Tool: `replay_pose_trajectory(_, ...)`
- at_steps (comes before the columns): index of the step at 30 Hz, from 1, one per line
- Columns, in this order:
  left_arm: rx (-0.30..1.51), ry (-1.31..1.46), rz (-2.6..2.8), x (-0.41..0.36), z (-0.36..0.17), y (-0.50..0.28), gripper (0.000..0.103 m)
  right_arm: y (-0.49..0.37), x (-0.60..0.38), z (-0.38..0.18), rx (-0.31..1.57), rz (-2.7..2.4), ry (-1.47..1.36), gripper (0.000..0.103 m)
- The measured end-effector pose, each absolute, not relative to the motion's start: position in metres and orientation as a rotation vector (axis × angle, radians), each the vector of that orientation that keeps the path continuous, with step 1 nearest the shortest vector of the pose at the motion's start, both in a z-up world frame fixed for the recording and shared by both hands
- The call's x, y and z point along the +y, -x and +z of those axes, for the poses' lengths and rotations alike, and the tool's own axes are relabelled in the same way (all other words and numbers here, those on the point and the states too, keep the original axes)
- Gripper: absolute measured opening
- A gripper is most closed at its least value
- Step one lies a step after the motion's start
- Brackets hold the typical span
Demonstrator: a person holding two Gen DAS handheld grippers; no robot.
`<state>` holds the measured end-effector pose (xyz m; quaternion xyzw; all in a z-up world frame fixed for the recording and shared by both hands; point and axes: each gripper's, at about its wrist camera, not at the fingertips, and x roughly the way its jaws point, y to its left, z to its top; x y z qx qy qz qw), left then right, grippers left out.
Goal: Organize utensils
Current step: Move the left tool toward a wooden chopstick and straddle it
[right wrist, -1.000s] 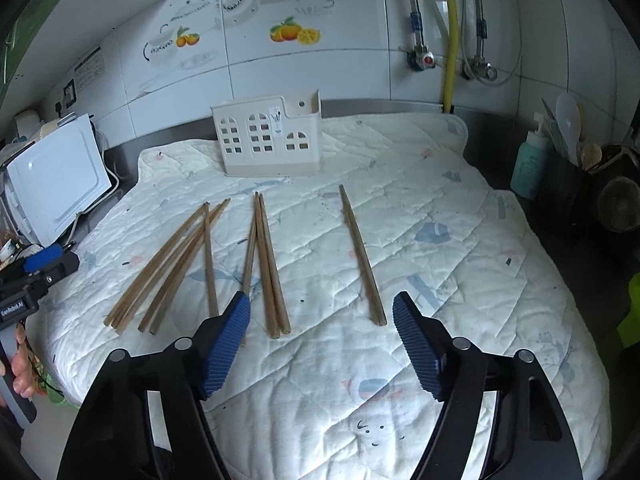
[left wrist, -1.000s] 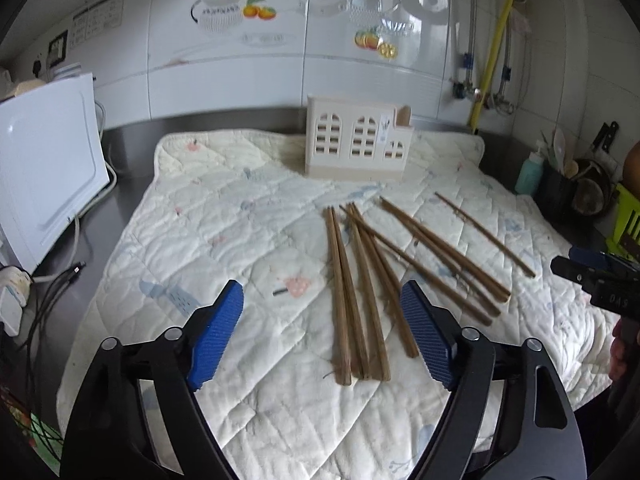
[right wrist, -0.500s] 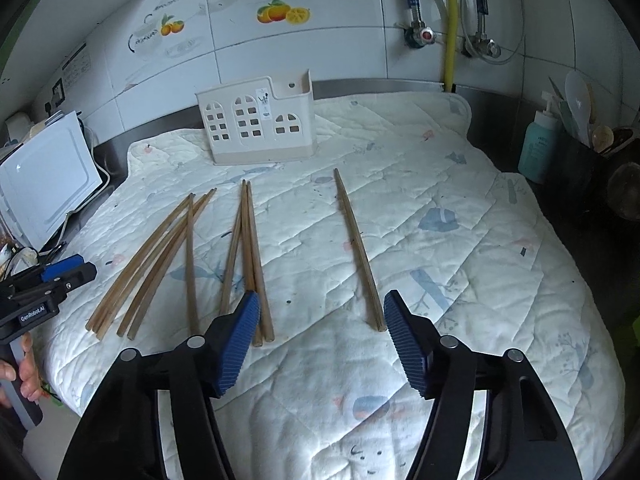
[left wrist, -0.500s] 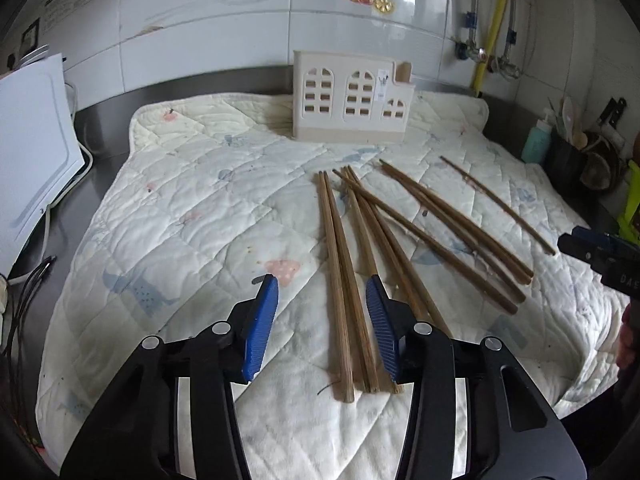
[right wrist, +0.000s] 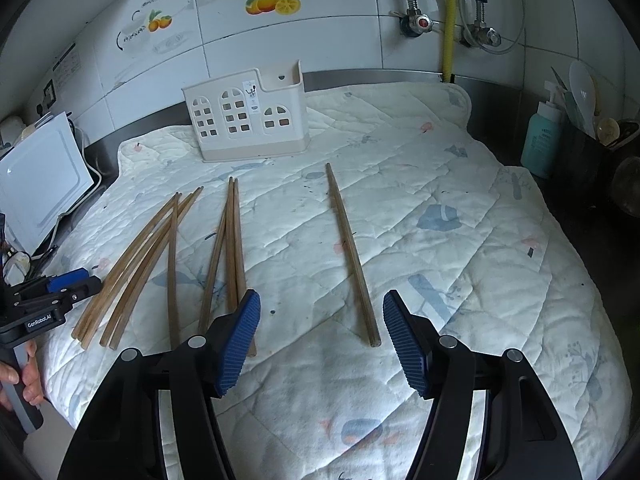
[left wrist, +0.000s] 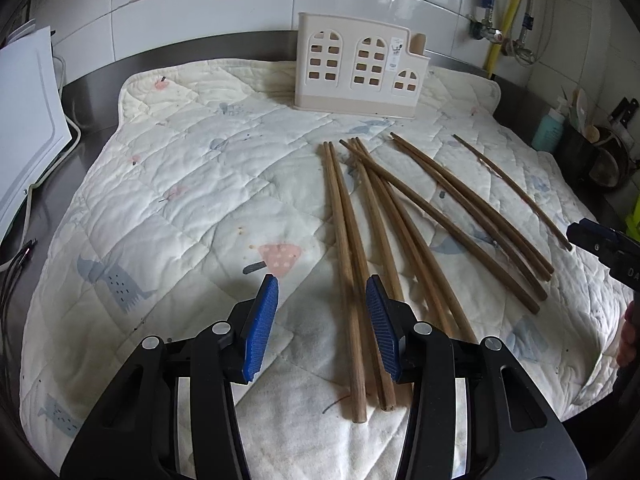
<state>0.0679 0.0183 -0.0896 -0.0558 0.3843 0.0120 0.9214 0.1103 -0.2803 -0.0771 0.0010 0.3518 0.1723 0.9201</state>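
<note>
Several brown wooden chopsticks (left wrist: pixel 352 240) lie spread on a white quilted mat (left wrist: pixel 192 200). A cream utensil holder (left wrist: pixel 360 68) with window cut-outs stands at the mat's far edge; it also shows in the right wrist view (right wrist: pixel 248 120). My left gripper (left wrist: pixel 320 320) is open and empty, low over the near ends of the leftmost pair. My right gripper (right wrist: pixel 320 336) is open and empty, just short of the near end of a lone pair of chopsticks (right wrist: pixel 352 256). Other chopsticks (right wrist: pixel 228 248) lie to its left.
A white appliance (left wrist: pixel 28 120) with cables stands left of the mat. A teal bottle (right wrist: pixel 544 140) and a dark pot of kitchen tools (right wrist: pixel 588 148) stand at the right. A tiled wall with pipes runs behind. The steel counter (left wrist: pixel 92 80) rims the mat.
My left gripper's jaws have narrowed and it has moved forward and down toward the leftmost chopsticks. My right gripper has moved forward toward the lone pair, its jaws a little narrower.
</note>
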Motion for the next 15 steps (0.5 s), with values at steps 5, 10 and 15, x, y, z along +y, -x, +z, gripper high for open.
replay_pose_trajectory(5,0.810,0.128,0.034,0.023,-0.094,-0.073,0.046,-0.114,-0.279,-0.080,0.728,0.355,-0.005,0.060)
replay_pose_trajectory(10,0.822,0.130,0.026,0.025,-0.097,-0.077,0.046,-0.116,-0.281,-0.081,0.728,0.353,-0.009,0.058)
replay_pose_trajectory(15,0.843,0.070,0.032,0.020,-0.098,-0.080,0.047,-0.119,-0.282,-0.084,0.734,0.352,-0.017,0.056)
